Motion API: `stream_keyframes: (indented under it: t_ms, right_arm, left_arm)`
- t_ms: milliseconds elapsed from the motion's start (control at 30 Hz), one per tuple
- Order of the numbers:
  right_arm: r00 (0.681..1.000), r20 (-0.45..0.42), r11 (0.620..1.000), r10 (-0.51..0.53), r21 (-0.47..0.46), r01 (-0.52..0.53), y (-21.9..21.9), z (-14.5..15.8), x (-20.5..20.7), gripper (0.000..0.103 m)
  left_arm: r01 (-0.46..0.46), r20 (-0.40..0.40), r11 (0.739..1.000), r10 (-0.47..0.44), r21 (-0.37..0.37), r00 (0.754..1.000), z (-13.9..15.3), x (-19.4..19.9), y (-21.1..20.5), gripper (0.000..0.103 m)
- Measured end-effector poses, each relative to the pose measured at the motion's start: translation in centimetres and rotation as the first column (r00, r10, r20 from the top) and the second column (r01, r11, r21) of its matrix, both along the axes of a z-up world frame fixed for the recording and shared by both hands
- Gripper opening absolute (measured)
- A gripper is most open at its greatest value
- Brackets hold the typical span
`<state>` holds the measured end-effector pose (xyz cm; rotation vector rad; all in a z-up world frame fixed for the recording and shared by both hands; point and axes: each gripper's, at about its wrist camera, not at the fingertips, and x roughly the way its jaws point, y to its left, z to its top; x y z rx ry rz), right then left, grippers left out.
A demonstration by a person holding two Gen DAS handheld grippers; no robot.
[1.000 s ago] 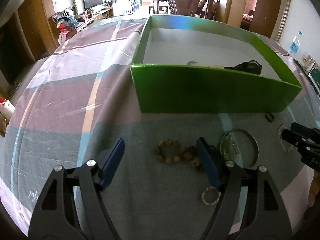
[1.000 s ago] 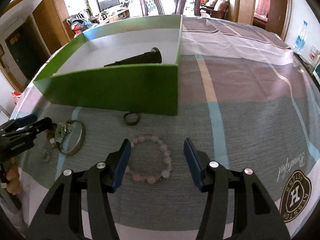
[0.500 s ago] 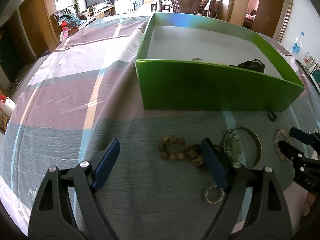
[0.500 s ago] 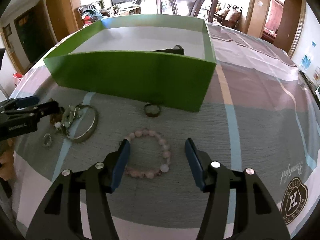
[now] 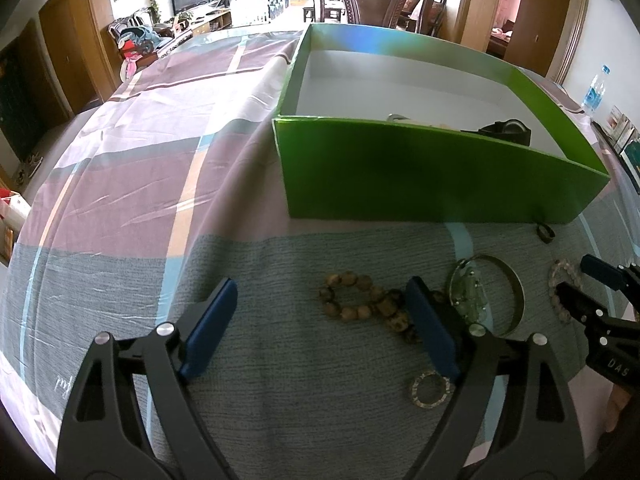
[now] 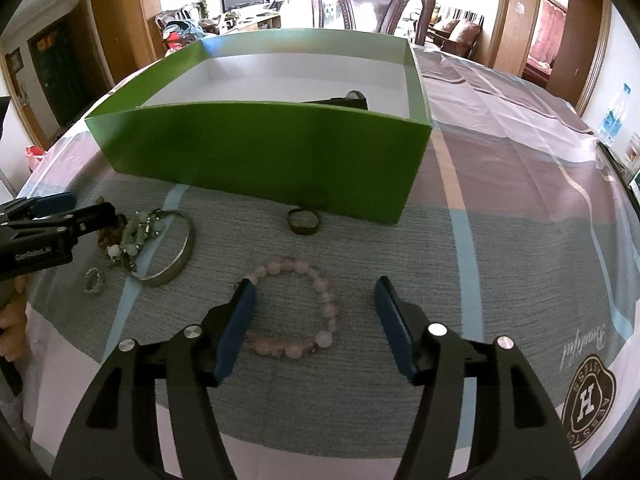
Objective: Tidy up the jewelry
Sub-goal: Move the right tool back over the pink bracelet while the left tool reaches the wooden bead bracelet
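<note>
My left gripper (image 5: 322, 292) hangs over the tablecloth with its jaws opening; a wooden bead bracelet (image 5: 360, 300) lies between its fingers, untouched. My right gripper (image 6: 315, 286) also has its jaws opening, astride a pink bead bracelet (image 6: 296, 268) that its pads do not press. Between the two lie a silver bangle (image 6: 180, 256) with a green stone piece (image 6: 136, 232), a small studded ring (image 6: 93, 280) and a dark ring (image 6: 304, 222). Behind them stands the green box (image 6: 260, 152), with a black watch (image 6: 344, 100) inside. The left gripper (image 6: 90, 206) shows at the left edge of the right wrist view.
A checked tablecloth (image 5: 140, 160) covers the table. A wooden chair (image 6: 372, 4) stands behind the box. A water bottle (image 6: 616, 112) and some cards sit at the far right edge. A person's hand (image 6: 12, 320) shows at the left.
Both grippers' jaws have spread wider. The right wrist view has rolled, so the box now sits more squarely ahead. The jewelry has not moved.
</note>
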<state>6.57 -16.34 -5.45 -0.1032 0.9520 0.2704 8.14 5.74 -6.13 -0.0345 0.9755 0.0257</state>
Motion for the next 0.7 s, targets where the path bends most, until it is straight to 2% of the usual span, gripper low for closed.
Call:
stream_keyframes:
  t_ms: [633, 667, 700]
  right_arm:
    - [1.0, 0.008, 1.0, 0.005, -0.01, -0.005, 0.05, 0.02, -0.21, 0.063]
    - [1.0, 0.01, 1.0, 0.009, -0.007, -0.009, 0.07, 0.04, -0.27, 0.061]
    - [1.0, 0.011, 1.0, 0.015, 0.0, -0.015, 0.09, 0.11, -0.35, 0.052]
  left_arm:
    - [-0.003, -0.001, 1.0, 0.003, -0.007, 1.0, -0.13, -0.03, 0.17, 0.087]
    - [-0.003, -0.001, 1.0, 0.003, -0.006, 1.0, -0.12, -0.04, 0.15, 0.087]
    - [-0.003, -0.001, 1.0, 0.003, -0.006, 1.0, -0.14, -0.04, 0.16, 0.087]
